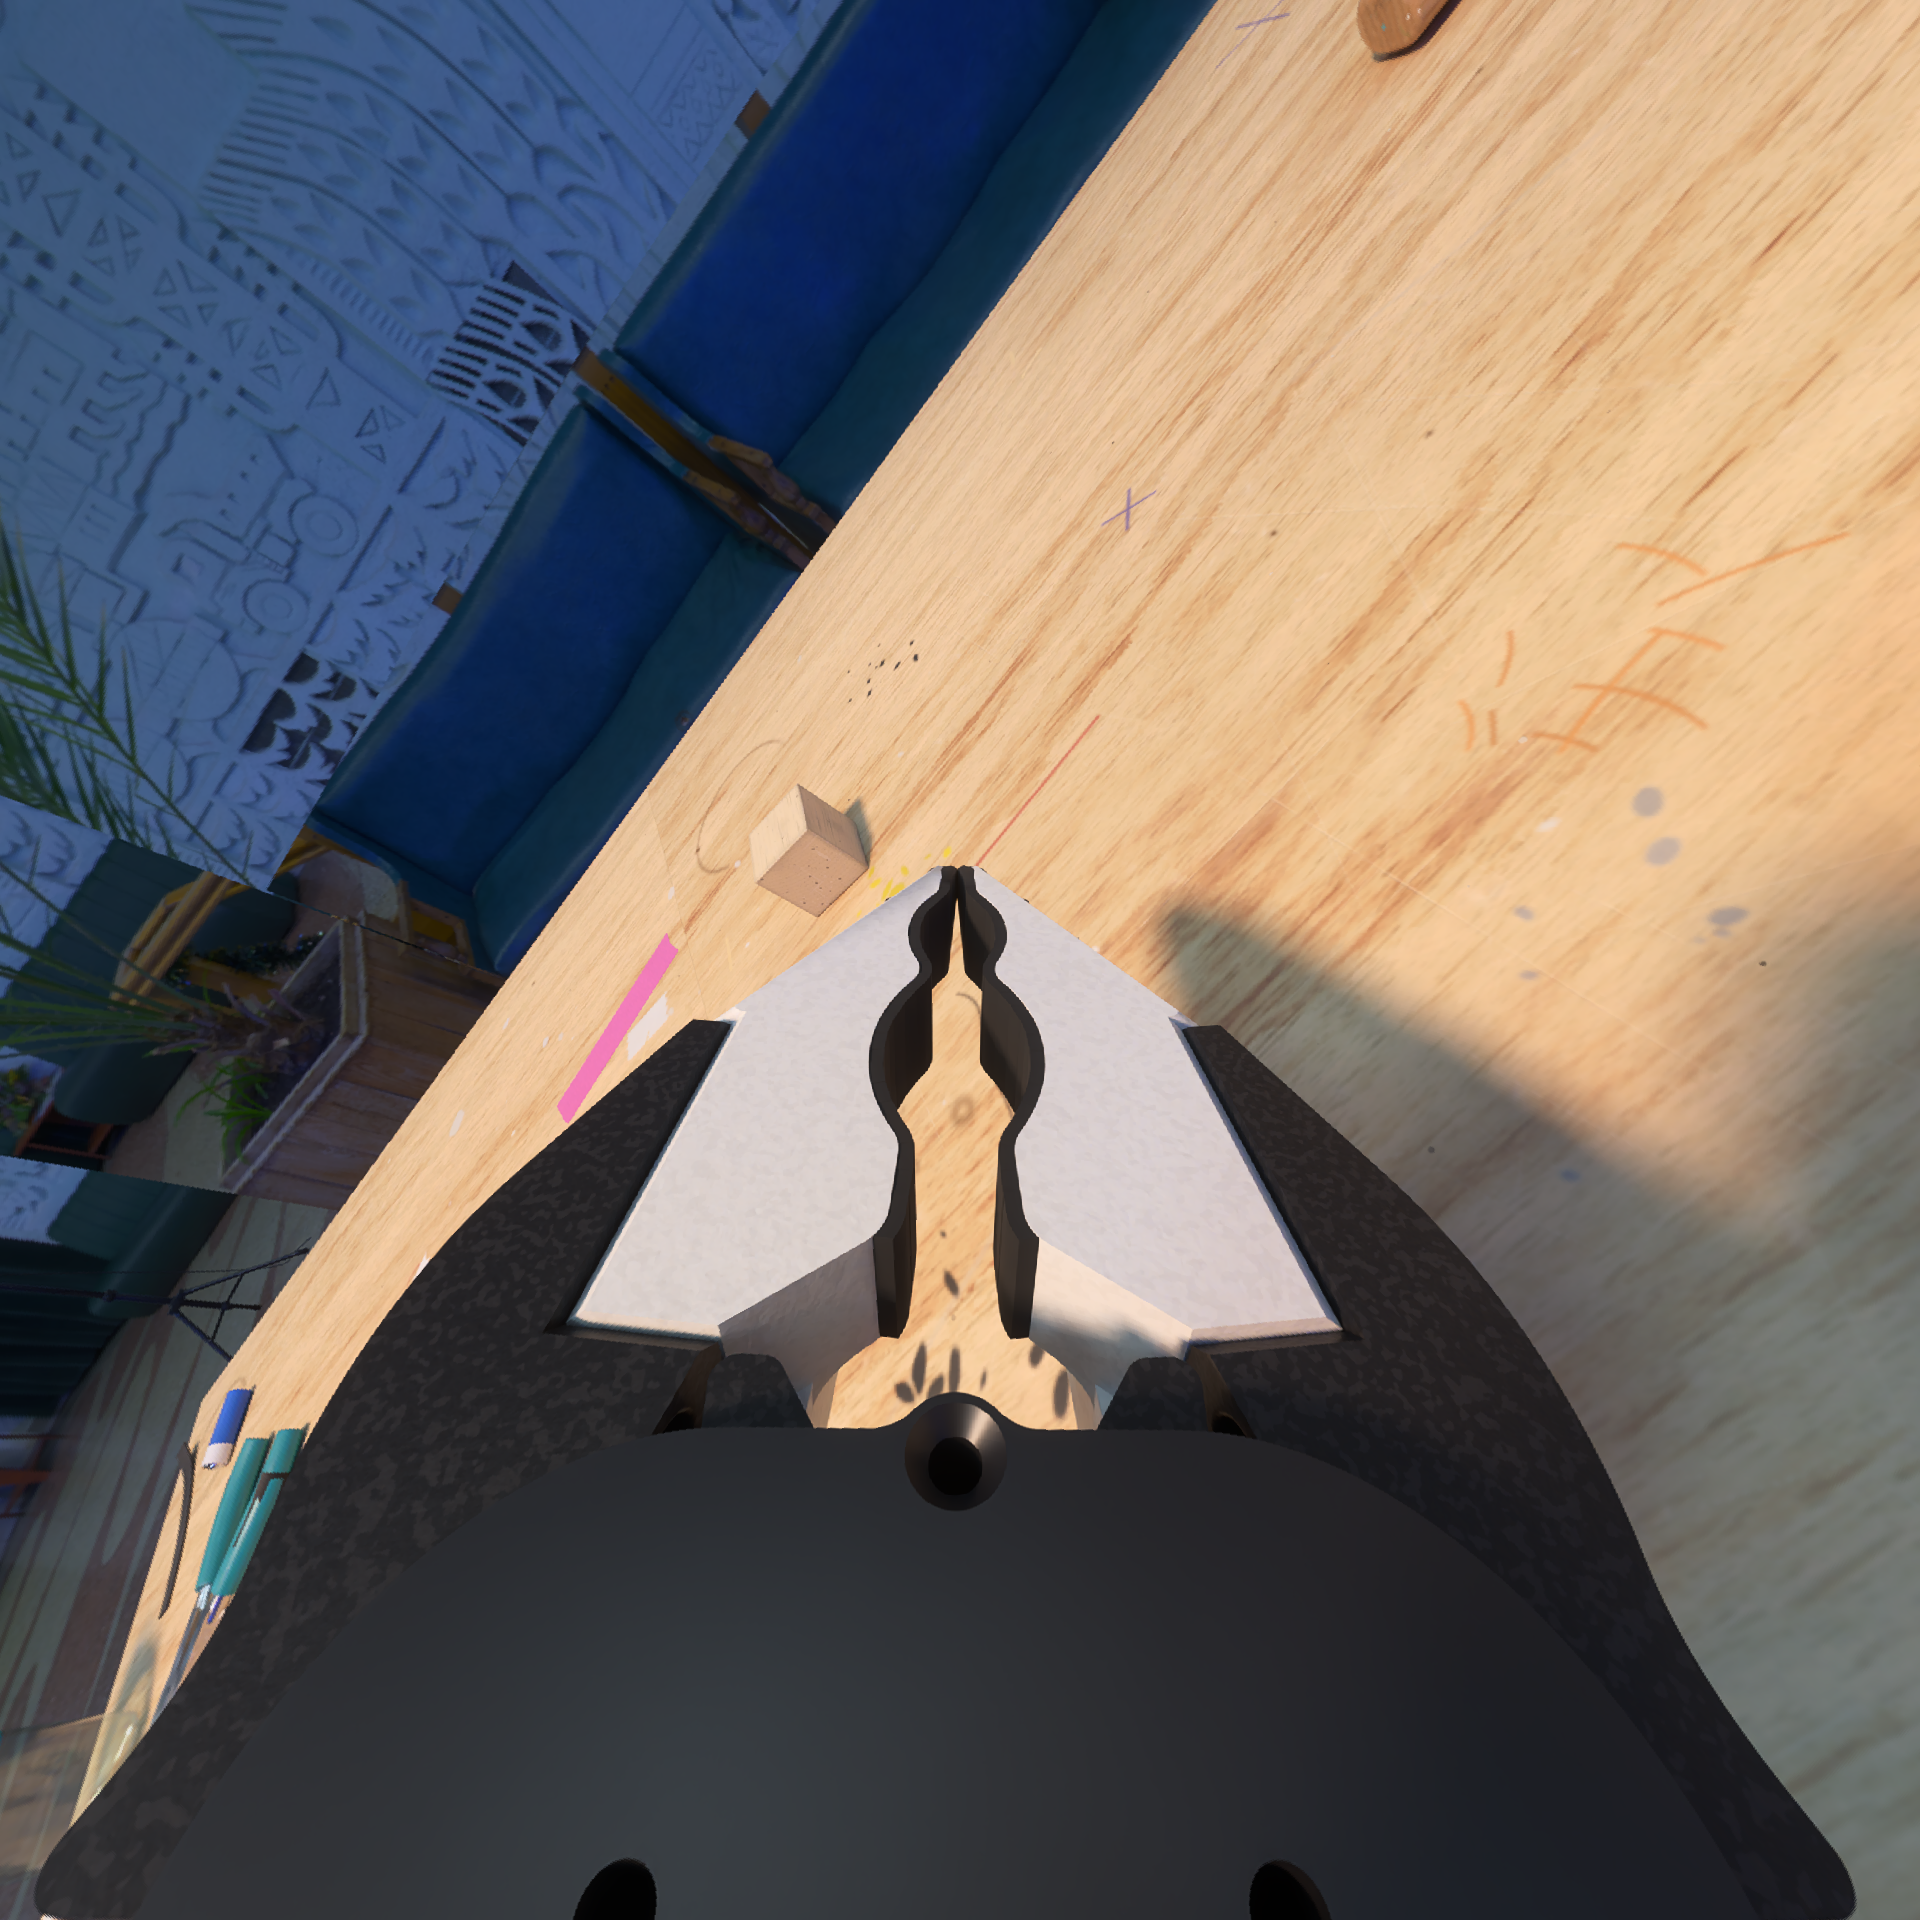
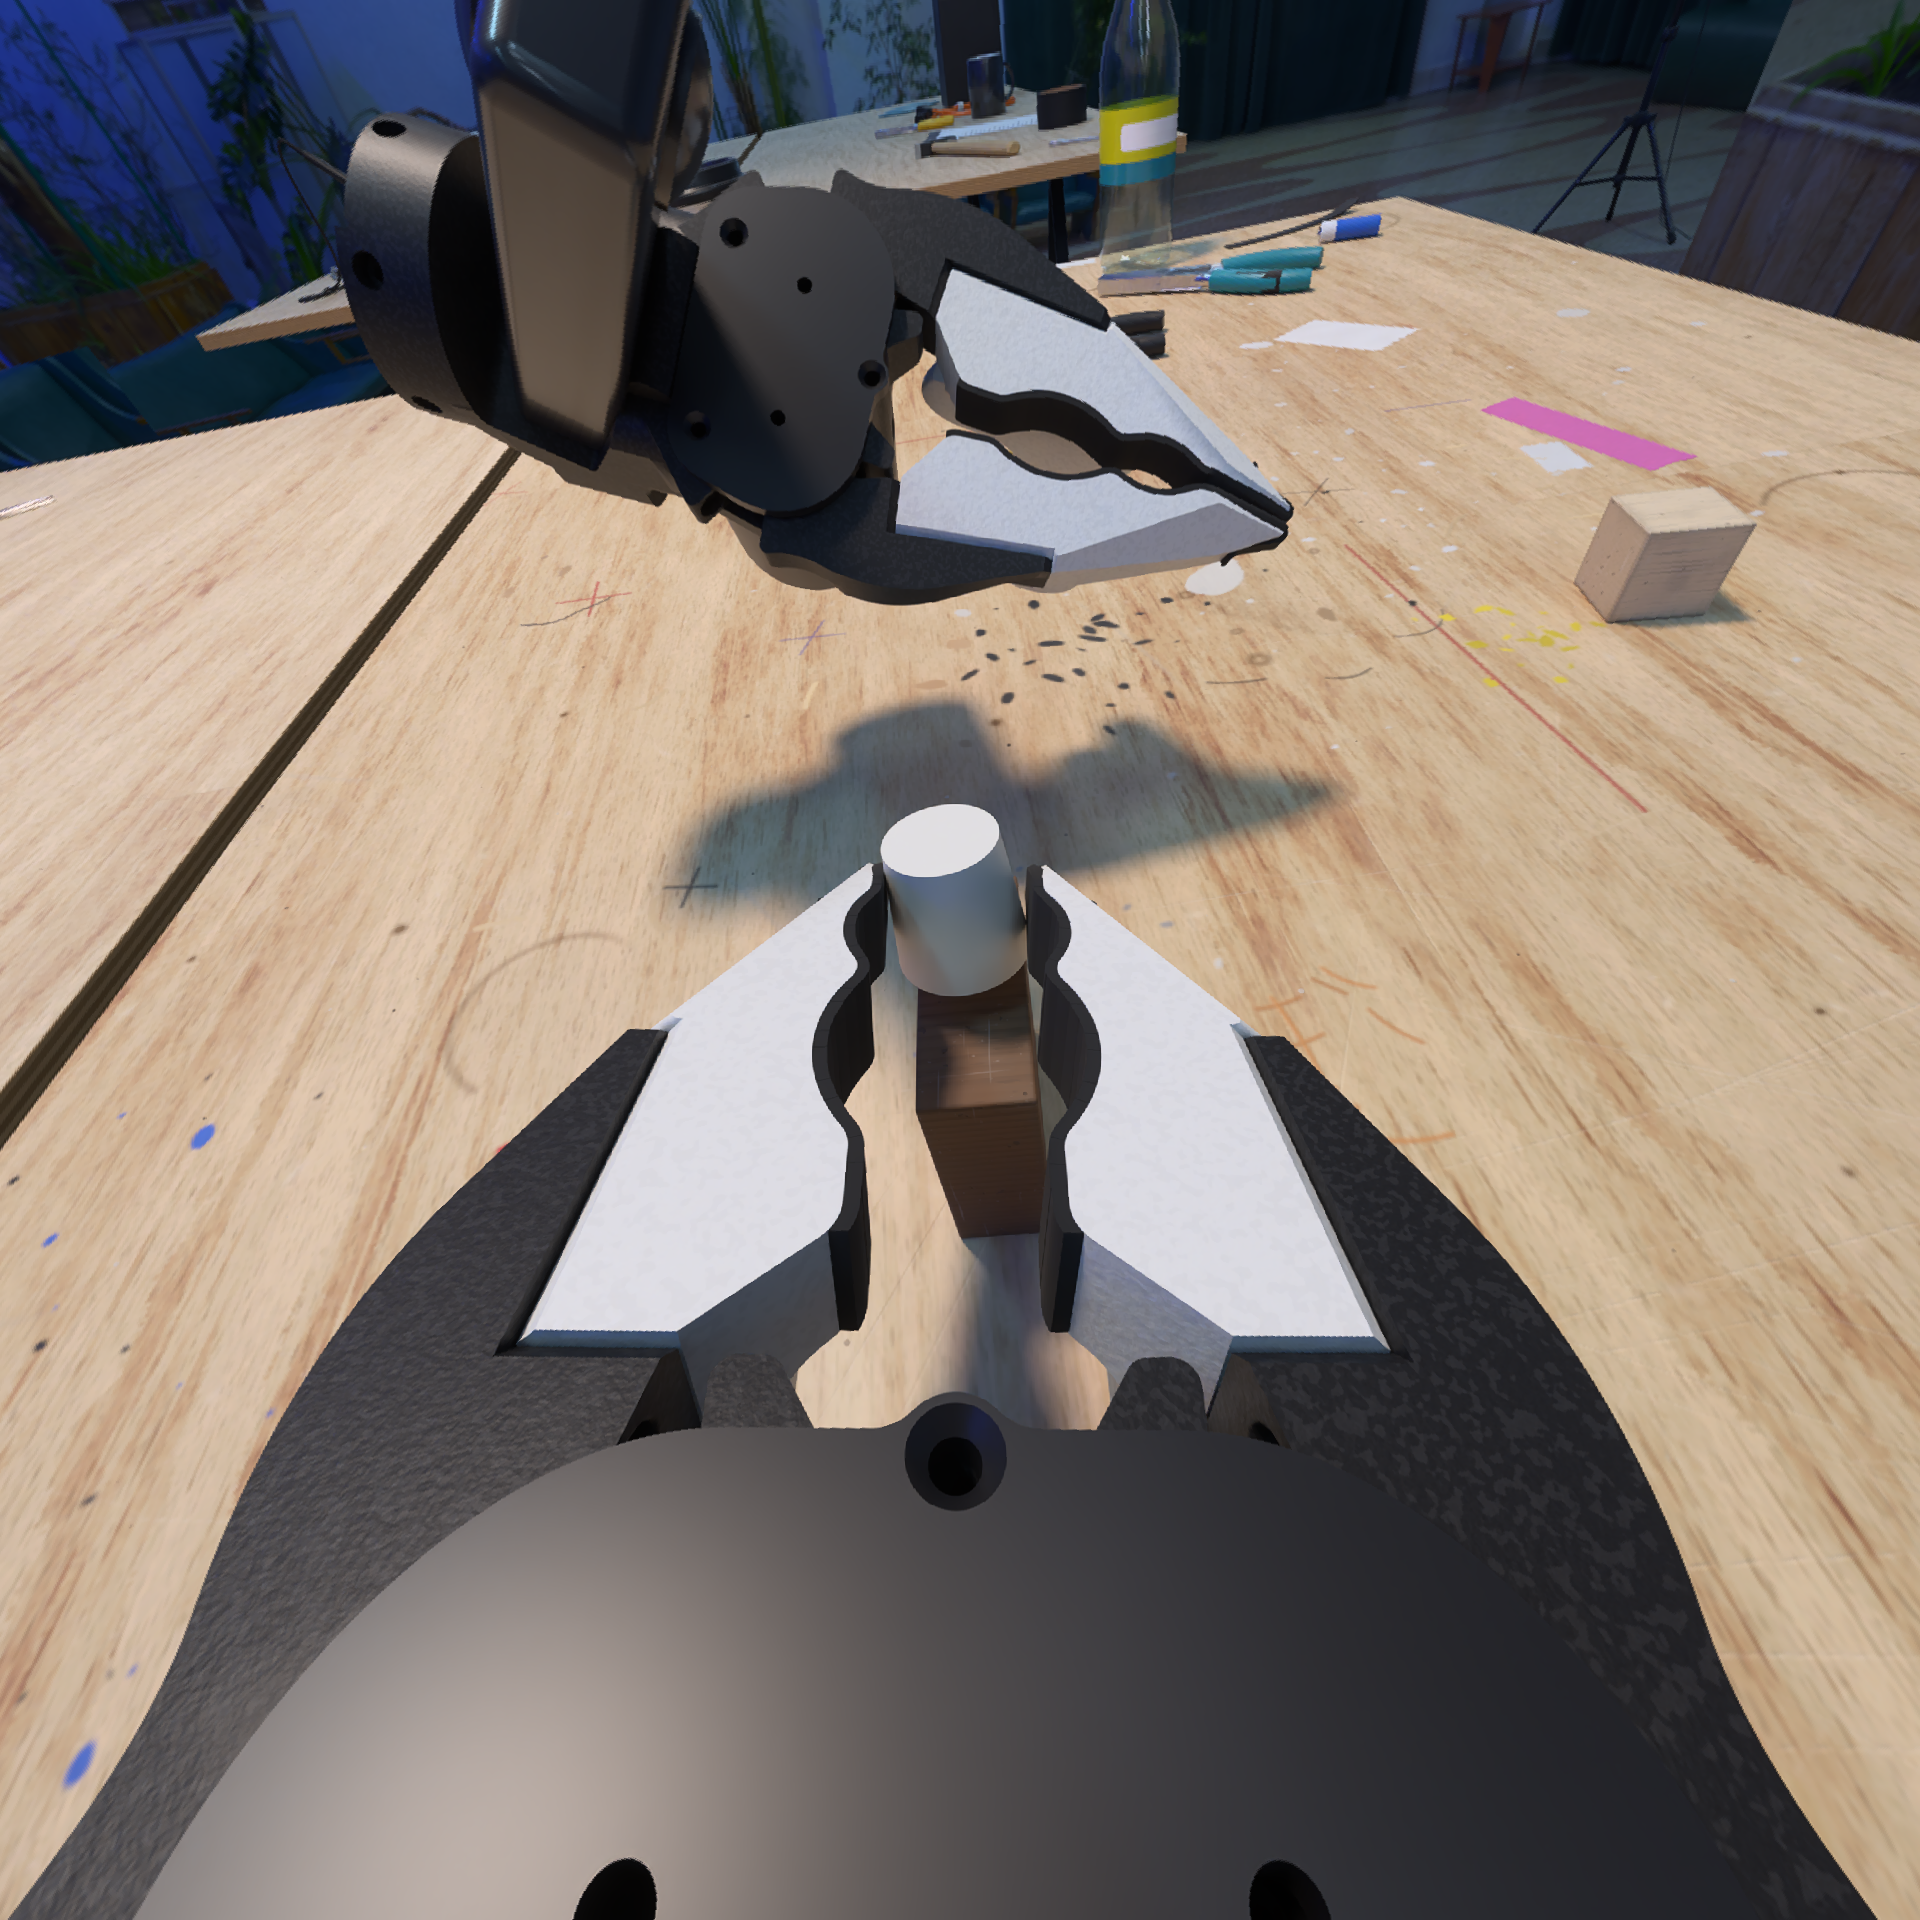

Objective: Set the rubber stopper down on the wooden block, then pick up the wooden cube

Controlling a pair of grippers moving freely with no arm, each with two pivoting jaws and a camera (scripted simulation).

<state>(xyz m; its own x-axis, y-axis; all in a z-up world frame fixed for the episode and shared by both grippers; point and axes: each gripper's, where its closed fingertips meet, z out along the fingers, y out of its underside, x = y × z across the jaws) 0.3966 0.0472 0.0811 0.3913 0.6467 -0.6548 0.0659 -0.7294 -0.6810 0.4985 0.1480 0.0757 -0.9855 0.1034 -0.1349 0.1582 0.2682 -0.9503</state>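
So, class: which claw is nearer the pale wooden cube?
Left. The left claw, shut, hovers just beside the wooden cube; the right claw grips the rubber stopper, far off.

Your left gripper (image 1: 954, 873) hangs above the table, jaws closed tip to tip with nothing between them, pointing forward and slightly down. In the right wrist view it (image 2: 1273, 520) floats ahead of you, tilted on its side, tips aimed right. Your right gripper (image 2: 954, 899) sits low, nearly level, fingers (image 2: 748, 1091) pinched on something at the tips.
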